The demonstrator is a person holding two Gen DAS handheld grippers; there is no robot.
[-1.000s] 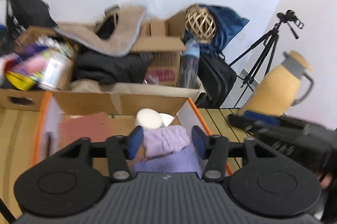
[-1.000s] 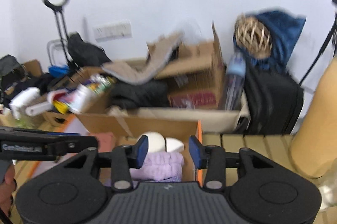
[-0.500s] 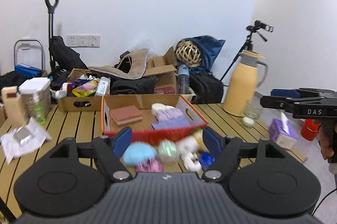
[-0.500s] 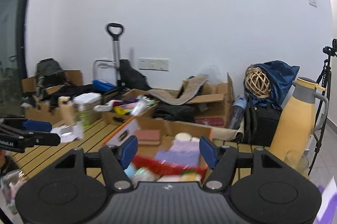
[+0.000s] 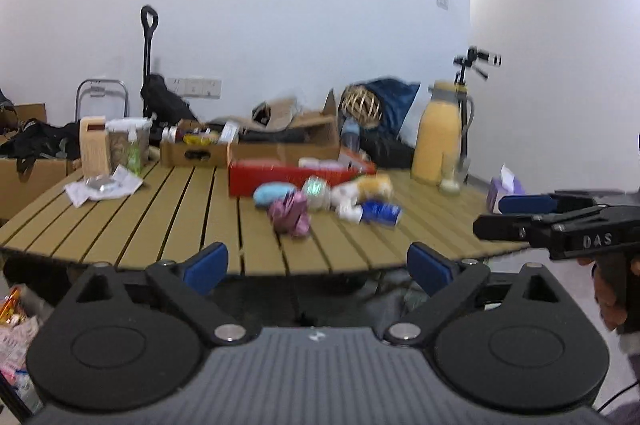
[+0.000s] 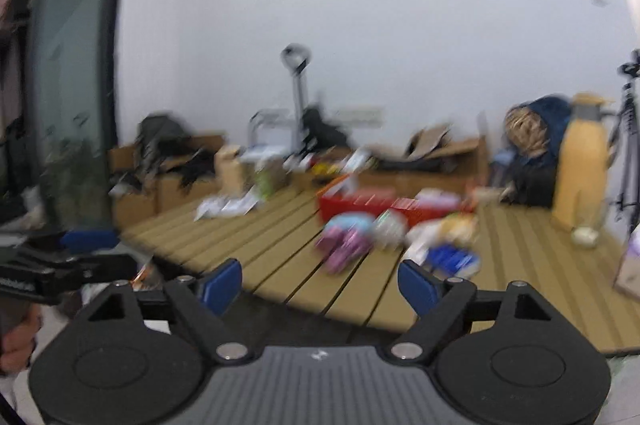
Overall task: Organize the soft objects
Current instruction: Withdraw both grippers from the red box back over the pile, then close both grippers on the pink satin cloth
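A heap of soft objects lies on the slatted wooden table (image 5: 160, 209): a pink-purple bundle (image 5: 290, 212), a light blue piece (image 5: 273, 193), a greenish-white ball (image 5: 316, 191), a white and yellow plush (image 5: 362, 187) and a blue and white item (image 5: 380, 212). Behind them stands a red-sided cardboard box (image 5: 280, 173) with purple and white soft things inside. My left gripper (image 5: 318, 261) is open and empty, off the table's near edge. My right gripper (image 6: 320, 283) is open and empty, also off the near edge; it shows in the left wrist view (image 5: 520, 215).
A yellow thermos jug (image 5: 436, 145), a glass (image 5: 450, 181) and a purple tissue box (image 5: 506, 189) are at the table's right. A wooden box (image 5: 94, 145), a clear jar (image 5: 128, 145) and papers (image 5: 104, 187) are at the left. Cardboard boxes of clutter (image 5: 288, 137) stand behind.
Both grippers have pulled far back from the box to beyond the table's near edge. The purple soft item held between the left fingers a second ago is gone; both jaws stand wider.
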